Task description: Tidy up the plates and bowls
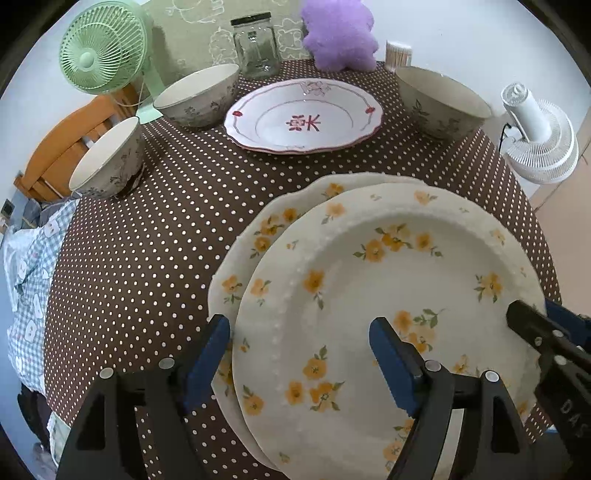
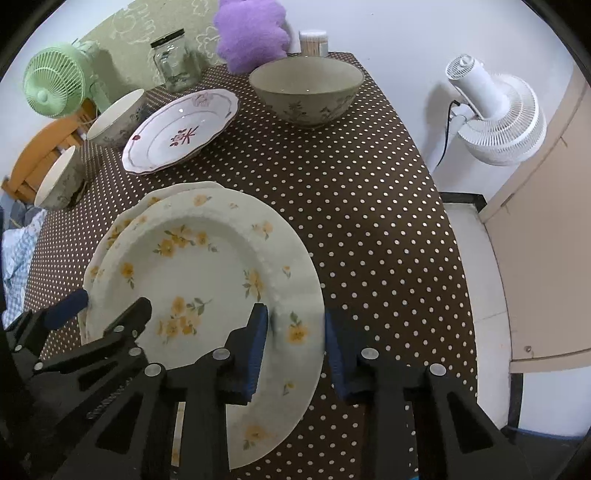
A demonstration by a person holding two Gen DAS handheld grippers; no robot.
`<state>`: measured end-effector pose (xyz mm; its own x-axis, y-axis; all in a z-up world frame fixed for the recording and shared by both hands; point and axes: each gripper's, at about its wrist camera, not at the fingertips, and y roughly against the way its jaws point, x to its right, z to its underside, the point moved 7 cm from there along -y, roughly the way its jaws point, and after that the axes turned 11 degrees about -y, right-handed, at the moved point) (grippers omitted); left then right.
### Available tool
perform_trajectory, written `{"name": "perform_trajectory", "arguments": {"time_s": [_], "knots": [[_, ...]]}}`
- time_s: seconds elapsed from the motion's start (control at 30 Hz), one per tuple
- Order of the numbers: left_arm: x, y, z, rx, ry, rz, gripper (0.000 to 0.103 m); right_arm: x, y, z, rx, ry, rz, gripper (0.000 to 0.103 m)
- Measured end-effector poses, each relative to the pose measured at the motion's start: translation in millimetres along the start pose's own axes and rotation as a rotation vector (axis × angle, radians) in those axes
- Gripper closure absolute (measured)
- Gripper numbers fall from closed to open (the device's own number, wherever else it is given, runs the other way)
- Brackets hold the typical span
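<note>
A yellow-flower plate (image 1: 388,295) lies on a second flowered plate (image 1: 258,236), offset to the right; both show in the right wrist view (image 2: 199,266). My left gripper (image 1: 299,350) is open, its fingers straddling the left rims of the stack. My right gripper (image 2: 295,343) is open, its fingers either side of the top plate's right rim. A red-patterned plate (image 1: 303,118) lies further back, also in the right wrist view (image 2: 181,133). Three flowered bowls stand around it: left front (image 1: 107,162), left back (image 1: 199,96), right (image 1: 439,103).
A brown dotted tablecloth (image 1: 166,229) covers the table. At the back stand a green fan (image 1: 103,55), a glass jar (image 1: 255,44), a purple plush (image 1: 340,33) and a toothpick holder (image 1: 397,53). A white fan (image 2: 495,114) stands beyond the right edge; a wooden chair (image 1: 59,147) at the left.
</note>
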<state>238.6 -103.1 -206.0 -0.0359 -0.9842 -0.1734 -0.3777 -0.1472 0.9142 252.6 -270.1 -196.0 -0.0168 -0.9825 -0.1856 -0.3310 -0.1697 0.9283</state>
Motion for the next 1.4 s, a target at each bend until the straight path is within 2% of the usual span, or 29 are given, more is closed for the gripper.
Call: {"name": "perform_trajectory", "arguments": {"time_s": [0.53, 0.7, 0.77, 0.9, 1.03, 1.27, 1.4], "knots": [[0.4, 10.3, -3.8, 0.021, 0.015, 0.032, 0.023, -16.2, -15.0, -12.4, -0.002, 0.036, -0.024, 0.068], [-2.3, 18.7, -9.7, 0.039, 0.02, 0.025, 0.017, -15.6, -11.7, -14.6, -0.005, 0.029, -0.033, 0.068], [-5.0, 22.8, -11.8, 0.046, 0.025, 0.025, 0.013, -15.9, -7.9, -17.1, 0.001, 0.028, -0.046, 0.065], [-16.5, 34.6, -17.3, 0.072, 0.052, -0.001, 0.012, -22.8, 8.5, -27.9, 0.054, 0.044, -0.082, 0.046], [-35.8, 47.0, -24.4, 0.099, 0.093, -0.019, 0.009, -32.9, 23.7, -41.2, 0.095, 0.057, -0.123, 0.036], [-61.1, 58.9, -44.6, 0.159, 0.115, -0.04, 0.009, -59.8, 38.1, -65.7, 0.162, 0.09, -0.132, 0.033], [-71.5, 60.7, -63.1, 0.197, 0.083, -0.049, 0.009, -70.3, 36.1, -82.2, 0.168, 0.063, -0.134, 0.033]]}}
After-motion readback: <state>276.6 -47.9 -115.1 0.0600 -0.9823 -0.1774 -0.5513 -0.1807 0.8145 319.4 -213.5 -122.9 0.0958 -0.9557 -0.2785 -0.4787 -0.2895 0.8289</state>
